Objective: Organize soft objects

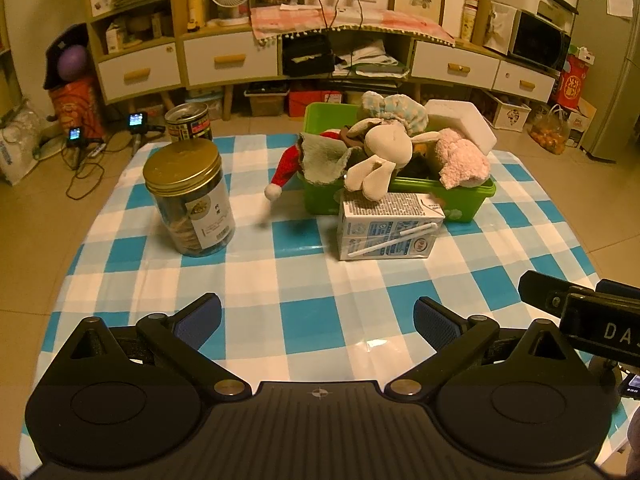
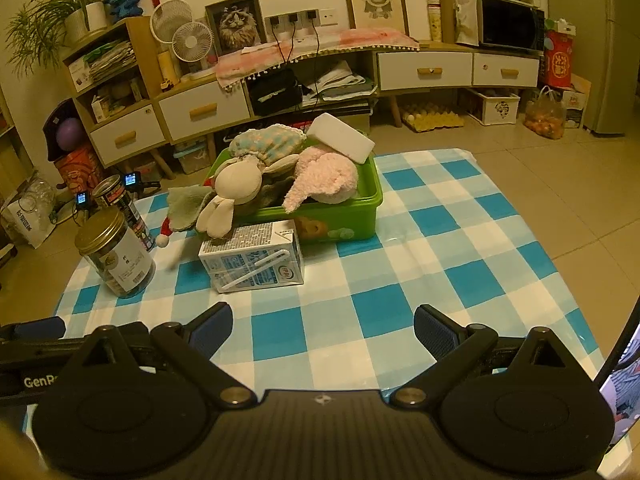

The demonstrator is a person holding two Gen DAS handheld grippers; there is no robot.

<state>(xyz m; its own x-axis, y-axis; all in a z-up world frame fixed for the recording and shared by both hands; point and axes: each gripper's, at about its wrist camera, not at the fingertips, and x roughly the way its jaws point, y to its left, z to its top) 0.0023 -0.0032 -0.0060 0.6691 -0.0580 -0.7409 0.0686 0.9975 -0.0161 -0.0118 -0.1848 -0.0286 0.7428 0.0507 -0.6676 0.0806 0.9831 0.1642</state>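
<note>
Left wrist view is showing your left gripper (image 1: 317, 322) hanging over the near part of the checked worktop (image 1: 308, 320), jaws released and holding nothing; the right gripper (image 2: 323, 326) is sitting just beside it, likewise spread wide and empty. The soft toys are lying heaped in the green bin (image 1: 460, 200) at the far middle, which looks to be where they are being gathered: the cream plush (image 1: 380, 156) is drooping over the bin's near rim onto the milk carton (image 1: 388, 226), and the Santa hat (image 1: 282, 172) is spilling out at the left. Those two are probably needing tucking in. The gold-lidded jar (image 1: 190, 196) is standing well apart at the left. You are having open cloth between jaws and carton, though the carton is blocking the bin's near wall.
</note>
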